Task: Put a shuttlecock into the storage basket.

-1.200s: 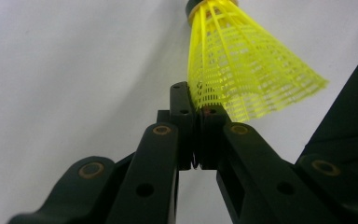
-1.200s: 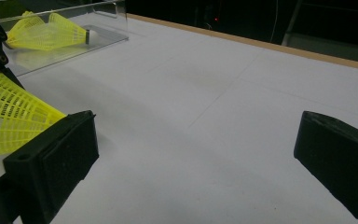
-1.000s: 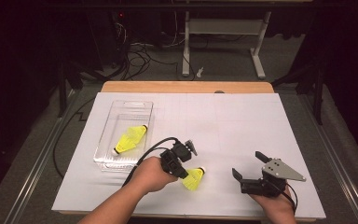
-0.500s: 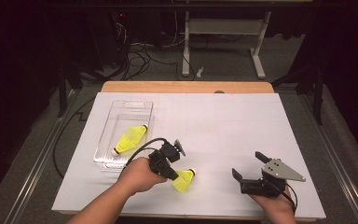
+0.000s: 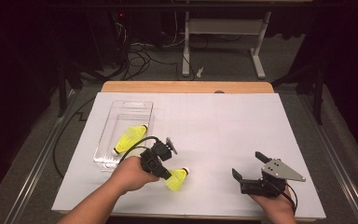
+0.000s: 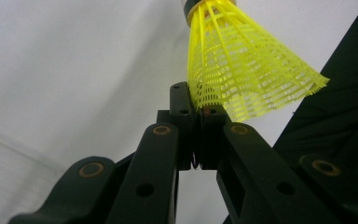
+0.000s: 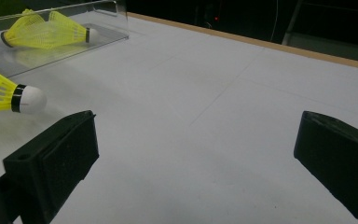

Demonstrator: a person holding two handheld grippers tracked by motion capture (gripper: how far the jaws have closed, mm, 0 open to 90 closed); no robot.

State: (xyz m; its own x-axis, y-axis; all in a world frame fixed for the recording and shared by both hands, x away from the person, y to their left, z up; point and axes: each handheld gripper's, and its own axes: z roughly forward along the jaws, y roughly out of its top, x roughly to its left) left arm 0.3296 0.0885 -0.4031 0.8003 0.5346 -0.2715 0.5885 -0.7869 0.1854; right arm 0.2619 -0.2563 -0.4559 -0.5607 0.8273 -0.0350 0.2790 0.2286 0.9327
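At the left of the bench (image 5: pixel 242 121), which is covered with a white sheet, stands a clear plastic box (image 5: pixel 121 116). Inside it lie yellow shuttlecocks (image 5: pixel 129 138); in the right claw view two of them seem to lie together, one with its white cork toward the near wall of the box.

Just right of the box, the left claw (image 5: pixel 168 173), held in the person's left hand (image 5: pixel 131 173), is clamped on the skirt edge of another yellow shuttlecock (image 5: pixel 177 178). The left claw view shows the two black jaws pressed together with the yellow mesh pinched between their tips, and the cork end pointing away from the claw. From above, this shuttlecock sits low over the white sheet near the front edge, cork toward the right; I cannot tell whether it touches the sheet.

Well apart to the right, the right claw (image 5: pixel 251 166) rests in the right hand (image 5: pixel 275 205) near the front edge, its jaws spread wide with nothing between them.
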